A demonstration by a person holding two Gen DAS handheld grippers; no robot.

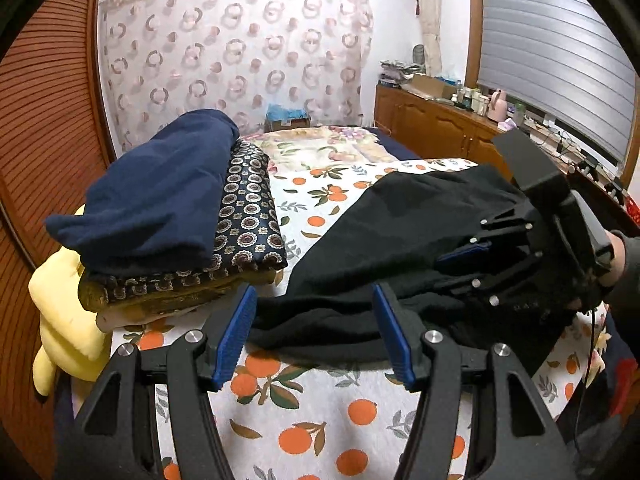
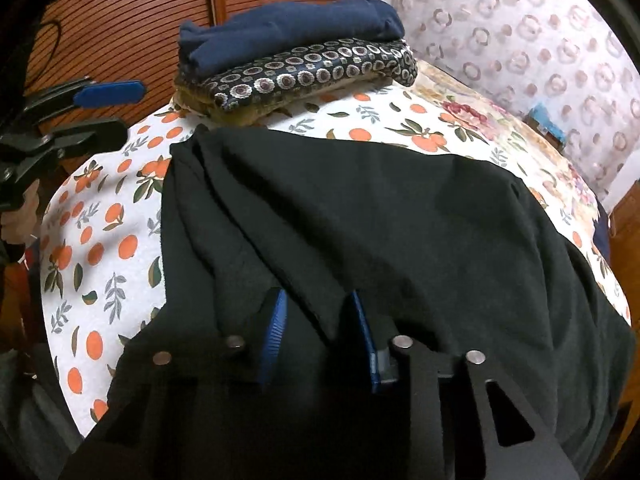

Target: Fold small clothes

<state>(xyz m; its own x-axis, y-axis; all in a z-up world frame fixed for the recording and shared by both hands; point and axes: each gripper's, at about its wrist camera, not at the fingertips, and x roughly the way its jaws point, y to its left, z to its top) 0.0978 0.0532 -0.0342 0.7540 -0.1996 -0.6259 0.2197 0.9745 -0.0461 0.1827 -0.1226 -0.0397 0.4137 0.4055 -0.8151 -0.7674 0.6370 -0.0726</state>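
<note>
A black garment (image 1: 400, 220) (image 2: 360, 200) lies spread and creased on the orange-print bed sheet (image 1: 320, 420) (image 2: 100, 240). My left gripper (image 1: 316, 332) is open, its blue pads wide apart on either side of the garment's near edge without pressing it. In the right wrist view it shows at the left (image 2: 116, 112), above the sheet. My right gripper (image 2: 320, 336) points down into the garment with a bunched fold pinched between its blue pads, and cloth drapes over its left finger. From the left wrist view the right gripper (image 1: 460, 264) is sunk into the garment's right side.
A stack of folded clothes, navy cloth (image 1: 160, 192) (image 2: 288, 28) on a patterned piece (image 1: 248, 216) (image 2: 320, 72), sits at the sheet's far left. A yellow cushion (image 1: 68, 320) hangs off the edge there. A slatted wooden door (image 1: 40, 120) and a cluttered wooden cabinet (image 1: 440, 120) flank the bed.
</note>
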